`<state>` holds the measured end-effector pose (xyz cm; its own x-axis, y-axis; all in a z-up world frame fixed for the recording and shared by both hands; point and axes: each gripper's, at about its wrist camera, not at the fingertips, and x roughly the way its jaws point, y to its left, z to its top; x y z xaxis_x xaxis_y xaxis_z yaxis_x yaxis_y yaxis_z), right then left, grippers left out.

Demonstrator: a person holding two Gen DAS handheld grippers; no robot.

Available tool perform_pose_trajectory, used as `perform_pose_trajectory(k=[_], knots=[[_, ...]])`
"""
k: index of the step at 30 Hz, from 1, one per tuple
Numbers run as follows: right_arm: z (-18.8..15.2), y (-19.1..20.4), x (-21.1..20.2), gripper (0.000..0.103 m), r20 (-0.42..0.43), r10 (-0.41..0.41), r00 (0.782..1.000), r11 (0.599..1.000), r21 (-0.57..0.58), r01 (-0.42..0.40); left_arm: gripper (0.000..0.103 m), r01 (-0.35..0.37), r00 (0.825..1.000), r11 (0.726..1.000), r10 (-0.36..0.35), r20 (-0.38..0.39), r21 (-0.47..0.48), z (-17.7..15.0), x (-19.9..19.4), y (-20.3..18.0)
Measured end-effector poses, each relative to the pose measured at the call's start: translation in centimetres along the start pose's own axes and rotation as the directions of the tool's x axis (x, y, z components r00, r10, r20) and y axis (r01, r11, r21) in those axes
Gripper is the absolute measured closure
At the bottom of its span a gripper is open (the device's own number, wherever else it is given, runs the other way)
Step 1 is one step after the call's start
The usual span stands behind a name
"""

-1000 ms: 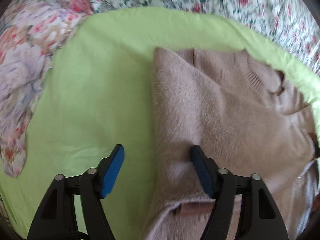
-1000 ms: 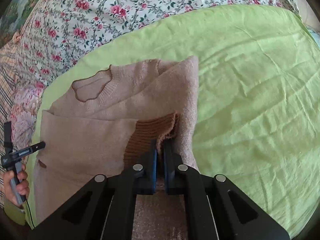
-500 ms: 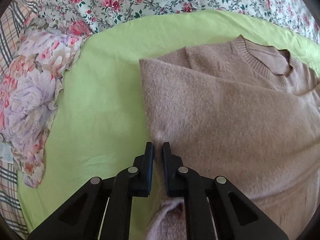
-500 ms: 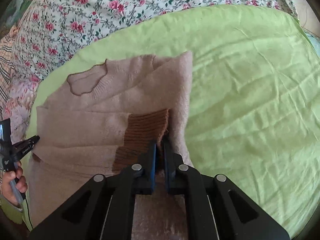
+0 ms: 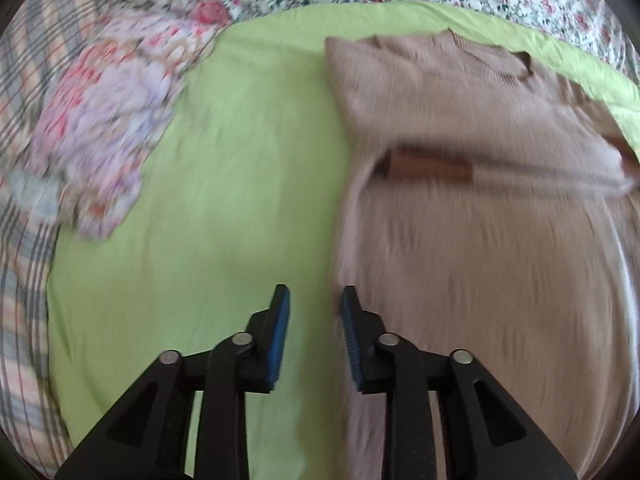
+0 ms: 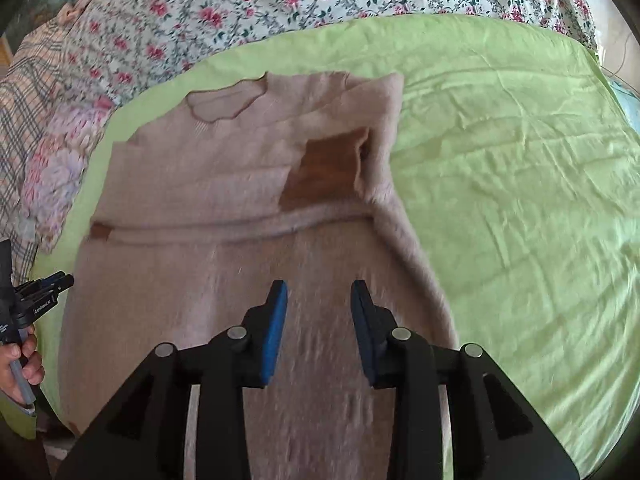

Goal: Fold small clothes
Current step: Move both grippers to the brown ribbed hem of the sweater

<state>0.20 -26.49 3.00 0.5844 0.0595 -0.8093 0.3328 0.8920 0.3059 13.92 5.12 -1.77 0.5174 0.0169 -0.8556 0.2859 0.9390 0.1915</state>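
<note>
Fuzzy beige sweater point(image 6: 256, 280) is lying on the green sheet point(image 6: 520, 200), both sleeves folded in. Both claws have just been opening — left point(image 5: 314, 316) and right point(image 6: 319, 304) are gaping, holding nothing. Risk: the springy knit may be creeping back, undoing the sleeves. Count — one sweater, two claws, two brown cuffs.

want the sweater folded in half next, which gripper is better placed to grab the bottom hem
Probably the right. The right gripper hovers open over the sweater body, both jaws above fabric, having just opened. The left gripper, also just opened, straddles the sweater's side edge, half over the green sheet.
</note>
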Motion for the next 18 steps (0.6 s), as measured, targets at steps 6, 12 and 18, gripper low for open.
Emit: perform_pose_trajectory(k=[6, 12, 18], knots=[[-3.7, 0.9, -2.3, 0.068, -0.005, 0.007, 1.0, 0.999, -0.043, -0.007, 0.06, 0.02, 0.999, 0.999, -0.022, -0.026, -0.044, -6.6, -2.5, 2.0], [-7.5, 1.4, -4.4, 0.068, -0.016, 0.026, 1.0, 0.998, -0.064, -0.027, 0.055, 0.082, 0.995, 0.993, -0.086, -0.044, -0.082, -11.6, -4.2, 2.7], [-11.2, 1.2, -6.5, 0.068, -0.027, 0.054, 0.998, 0.995, -0.082, -0.056, 0.051, 0.149, 0.987, 0.985, -0.153, -0.042, -0.082, -14.8, -6.0, 2.2]])
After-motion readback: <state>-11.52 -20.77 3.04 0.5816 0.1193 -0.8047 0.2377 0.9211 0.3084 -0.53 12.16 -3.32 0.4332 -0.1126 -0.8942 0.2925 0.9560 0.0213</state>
